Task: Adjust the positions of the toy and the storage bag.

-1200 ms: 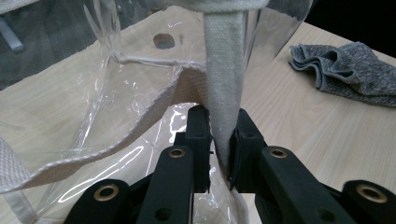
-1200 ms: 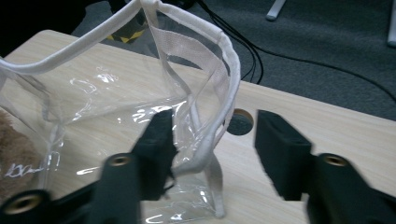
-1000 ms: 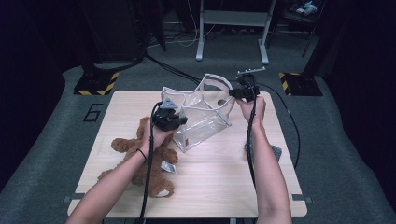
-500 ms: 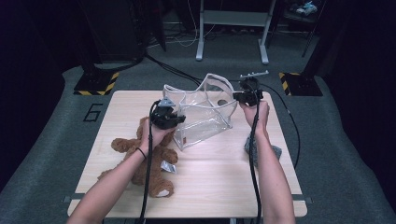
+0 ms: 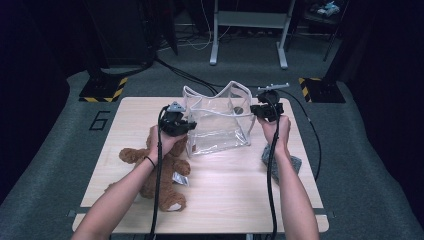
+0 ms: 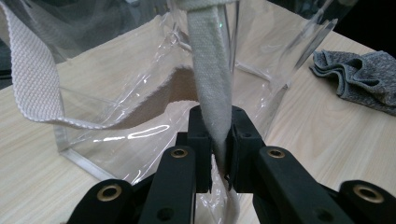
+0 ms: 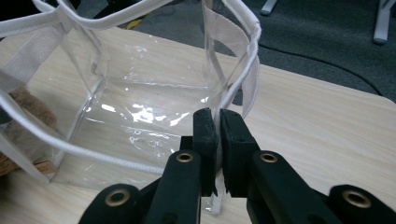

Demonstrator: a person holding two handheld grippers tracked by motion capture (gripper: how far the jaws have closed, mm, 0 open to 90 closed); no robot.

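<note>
Forearms come in from the bottom of the high view, both angled fwd w/ hands raised at either end of the clear bag, which stands upright mid-surface, mouth up. Left gripper sits at the bag's left end, held over the teddy bear; in the left gripper view its jaws are clenched on the bag's white webbing strap, strap running straight up from between the pads. Right gripper is at the bag's right end, hand upright below it; in the right gripper view the jaws have just been closing and now pinch the bag's white-trimmed edge w/ clear wall between them. Grey cloth lies on the surface just right of the right forearm, apart from the bag.
</note>
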